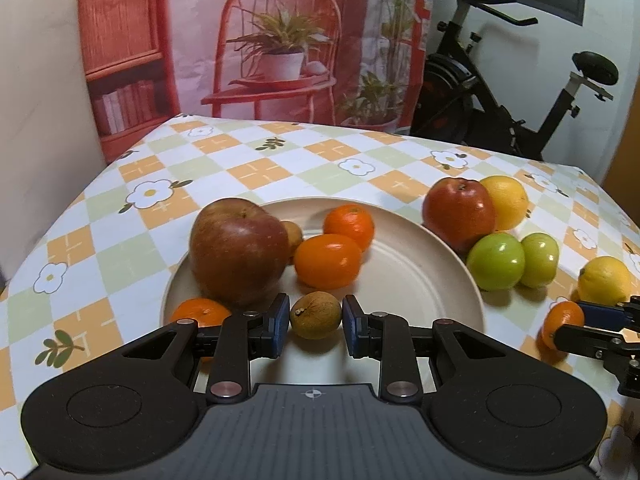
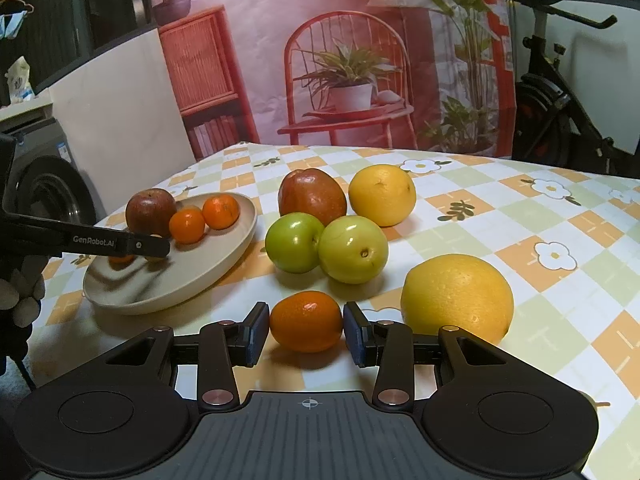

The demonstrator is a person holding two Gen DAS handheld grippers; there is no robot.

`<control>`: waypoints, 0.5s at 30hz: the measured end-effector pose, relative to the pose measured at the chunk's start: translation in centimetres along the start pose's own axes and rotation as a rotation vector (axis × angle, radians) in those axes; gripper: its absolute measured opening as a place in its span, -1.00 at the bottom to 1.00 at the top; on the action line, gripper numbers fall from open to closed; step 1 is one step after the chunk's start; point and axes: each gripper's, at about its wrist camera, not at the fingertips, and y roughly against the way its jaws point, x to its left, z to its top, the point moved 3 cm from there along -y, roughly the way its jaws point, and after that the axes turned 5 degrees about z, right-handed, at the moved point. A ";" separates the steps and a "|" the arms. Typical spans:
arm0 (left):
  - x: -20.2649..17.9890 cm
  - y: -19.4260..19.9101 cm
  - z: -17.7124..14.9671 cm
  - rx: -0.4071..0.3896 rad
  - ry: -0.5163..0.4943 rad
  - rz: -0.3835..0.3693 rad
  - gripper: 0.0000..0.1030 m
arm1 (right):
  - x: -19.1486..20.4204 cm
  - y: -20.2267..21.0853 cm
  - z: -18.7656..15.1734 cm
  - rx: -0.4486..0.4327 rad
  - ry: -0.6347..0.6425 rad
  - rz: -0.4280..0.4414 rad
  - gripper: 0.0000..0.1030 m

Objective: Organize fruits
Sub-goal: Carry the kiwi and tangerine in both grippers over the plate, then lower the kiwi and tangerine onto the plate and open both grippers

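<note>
My left gripper (image 1: 316, 320) is shut on a small brown fruit (image 1: 316, 315), held just over the near side of a beige plate (image 1: 400, 280). On the plate lie a large dark red apple (image 1: 236, 248), three small oranges (image 1: 328, 260) and a second brown fruit (image 1: 294, 234). To the plate's right, my right gripper (image 2: 306, 326) is shut on a small orange (image 2: 306, 320) that rests on the tablecloth. Beyond it sit two green apples (image 2: 352, 248), a red apple (image 2: 312, 194) and two large yellow citrus fruits (image 2: 456, 296).
The checked, flowered tablecloth (image 2: 540, 220) lies bare to the right and behind the fruits. A printed backdrop hangs behind the table. An exercise bike (image 1: 500, 92) stands at the back right. A gloved hand (image 2: 24, 292) holds the left gripper at the table's left edge.
</note>
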 end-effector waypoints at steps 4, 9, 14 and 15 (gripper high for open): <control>0.5 -0.1 -0.1 -0.001 0.014 0.010 -0.41 | 0.2 0.0 0.1 0.007 0.009 -0.008 -0.28; 0.9 -0.3 -0.2 -0.012 0.022 0.004 -0.41 | 0.7 0.1 0.9 0.008 0.019 -0.014 -0.28; 1.2 -0.2 -0.4 -0.015 0.043 -0.014 -0.41 | 1.5 0.2 2.9 -0.018 0.040 0.006 -0.28; 1.3 -0.2 -0.4 -0.014 0.050 -0.019 -0.41 | 1.8 0.0 3.4 -0.014 0.059 0.012 -0.28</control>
